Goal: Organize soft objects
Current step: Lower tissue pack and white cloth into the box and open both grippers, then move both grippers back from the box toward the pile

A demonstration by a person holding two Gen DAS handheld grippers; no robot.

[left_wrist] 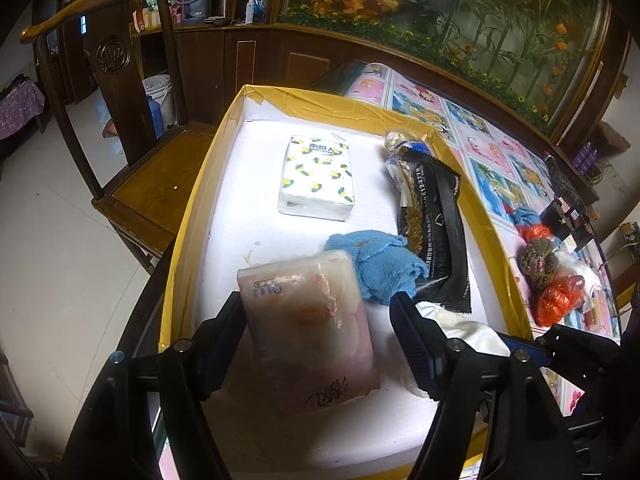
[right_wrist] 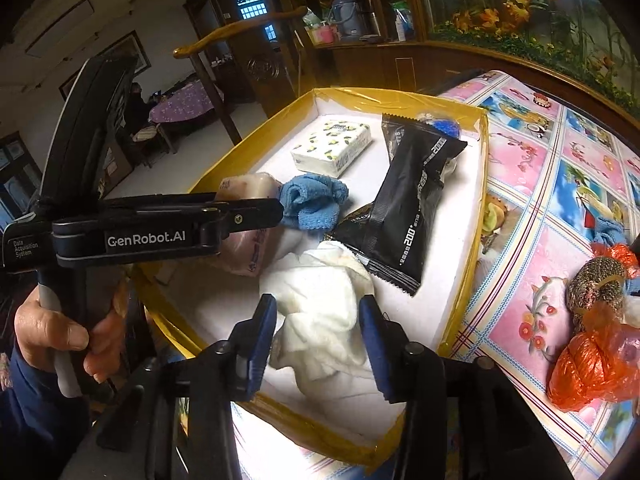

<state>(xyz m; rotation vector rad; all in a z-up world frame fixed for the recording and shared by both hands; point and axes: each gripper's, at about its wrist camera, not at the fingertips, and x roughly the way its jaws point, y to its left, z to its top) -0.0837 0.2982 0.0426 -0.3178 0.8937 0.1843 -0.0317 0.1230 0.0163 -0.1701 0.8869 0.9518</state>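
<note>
wooden chair (left_wrist: 132,184) (beside table (left_wrist: 492,152))

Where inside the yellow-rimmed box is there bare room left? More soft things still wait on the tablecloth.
Bare white floor lies left of the yellow-patterned tissue pack, along the box wall. It is crowded where the blue towel, black pouch, white cloth and pink pack meet.

A white foam tray (left_wrist: 224,216) with a matt floor is edged in glossy yellow tape (left_wrist: 320,100) and holds a pink tissue pack (left_wrist: 312,332) in shiny clear film, a blue terry cloth (left_wrist: 380,264), a crumpled white cloth (right_wrist: 320,300) and a glossy black foil packet (right_wrist: 404,216). The tablecloth (right_wrist: 532,208) beside it looks like smooth printed plastic, and the chair (left_wrist: 156,184) is polished wood.
</note>
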